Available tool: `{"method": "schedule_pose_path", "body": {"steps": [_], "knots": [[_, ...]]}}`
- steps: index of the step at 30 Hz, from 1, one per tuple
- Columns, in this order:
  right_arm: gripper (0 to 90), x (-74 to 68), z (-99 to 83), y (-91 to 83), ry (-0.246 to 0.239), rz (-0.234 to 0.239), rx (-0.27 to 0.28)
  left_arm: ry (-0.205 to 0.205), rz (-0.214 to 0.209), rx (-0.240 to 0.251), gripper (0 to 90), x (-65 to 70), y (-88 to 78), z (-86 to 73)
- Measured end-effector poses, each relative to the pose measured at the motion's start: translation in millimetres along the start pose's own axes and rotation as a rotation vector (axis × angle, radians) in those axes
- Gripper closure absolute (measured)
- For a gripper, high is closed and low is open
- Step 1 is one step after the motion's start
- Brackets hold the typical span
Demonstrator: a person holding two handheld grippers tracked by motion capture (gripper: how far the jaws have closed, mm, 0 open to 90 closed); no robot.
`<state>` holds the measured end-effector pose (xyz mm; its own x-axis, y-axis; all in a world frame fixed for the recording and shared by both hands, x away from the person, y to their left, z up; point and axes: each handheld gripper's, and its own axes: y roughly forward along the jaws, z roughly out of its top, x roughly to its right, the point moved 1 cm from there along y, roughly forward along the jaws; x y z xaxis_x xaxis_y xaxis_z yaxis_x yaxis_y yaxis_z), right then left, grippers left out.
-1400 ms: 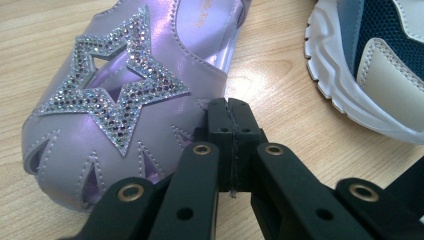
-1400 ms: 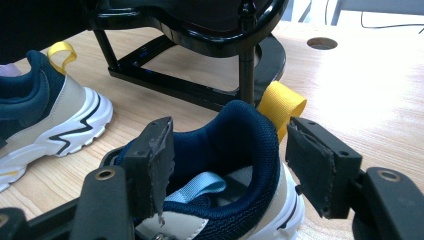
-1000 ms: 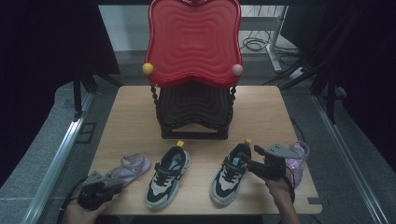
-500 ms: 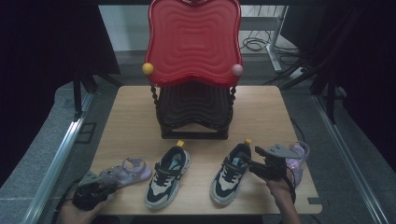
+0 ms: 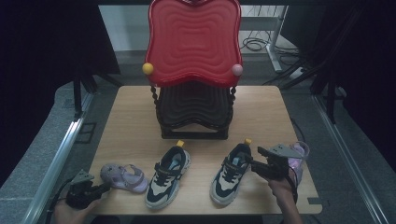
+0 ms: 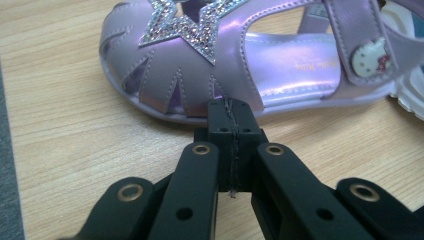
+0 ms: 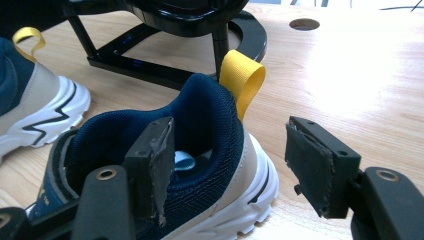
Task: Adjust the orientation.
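Observation:
A purple sandal [image 5: 123,176] with a glitter star lies near the table's front left corner. My left gripper [image 5: 105,187] is shut, its joined tips [image 6: 230,120] right at the sole edge of that sandal [image 6: 200,75], with nothing between the pads. A navy, beige and white sneaker [image 5: 231,172] lies right of centre. My right gripper [image 5: 254,165] is open astride its heel [image 7: 210,115]: one jaw is inside the shoe's mouth, the other outside and apart from it, beside the yellow pull loop [image 7: 245,80].
A matching sneaker [image 5: 168,175] lies between the sandal and the right sneaker. A second purple sandal [image 5: 299,158] rests behind the right hand. A black rack with a red top [image 5: 194,70] stands at the back of the wooden table [image 5: 126,121].
My left gripper has drawn back a little toward the front left corner, and the purple sandal lies slightly nearer the front edge. The right gripper has stayed put.

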<state>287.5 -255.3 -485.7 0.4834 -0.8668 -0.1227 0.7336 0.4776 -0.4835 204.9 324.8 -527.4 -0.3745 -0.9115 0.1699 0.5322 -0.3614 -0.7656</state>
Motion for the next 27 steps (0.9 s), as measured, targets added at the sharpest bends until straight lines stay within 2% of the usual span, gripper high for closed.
{"method": "schedule_pose_path", "body": {"steps": [3, 10, 15, 19, 20, 27], "knots": [[37.2, 0.9, -0.3, -0.3, 0.007, 0.0, -0.001, -0.002, 0.001, 0.001, 89.9, -1.8, 0.0, 1.5], [37.3, 2.9, -1.2, -0.5, 0.012, -0.006, -0.002, 0.001, 0.037, -0.017, 89.9, -8.5, 0.7, 6.9], [37.3, 5.7, -1.1, -2.6, 0.022, -0.014, 0.002, -0.006, 0.041, -0.022, 89.9, -13.5, -2.4, 8.7], [37.4, 8.1, -1.0, -4.3, 0.031, -0.019, 0.006, -0.026, 0.052, -0.011, 89.9, -20.8, -8.6, 9.3], [37.5, 8.8, -0.9, -4.4, 0.031, -0.023, 0.007, -0.043, 0.062, -0.009, 90.0, -26.4, -8.9, 10.5], [37.4, 9.6, -1.4, -4.0, 0.031, -0.032, 0.001, -0.057, 0.056, -0.02, 90.0, -36.0, 0.6, 19.8]]}}
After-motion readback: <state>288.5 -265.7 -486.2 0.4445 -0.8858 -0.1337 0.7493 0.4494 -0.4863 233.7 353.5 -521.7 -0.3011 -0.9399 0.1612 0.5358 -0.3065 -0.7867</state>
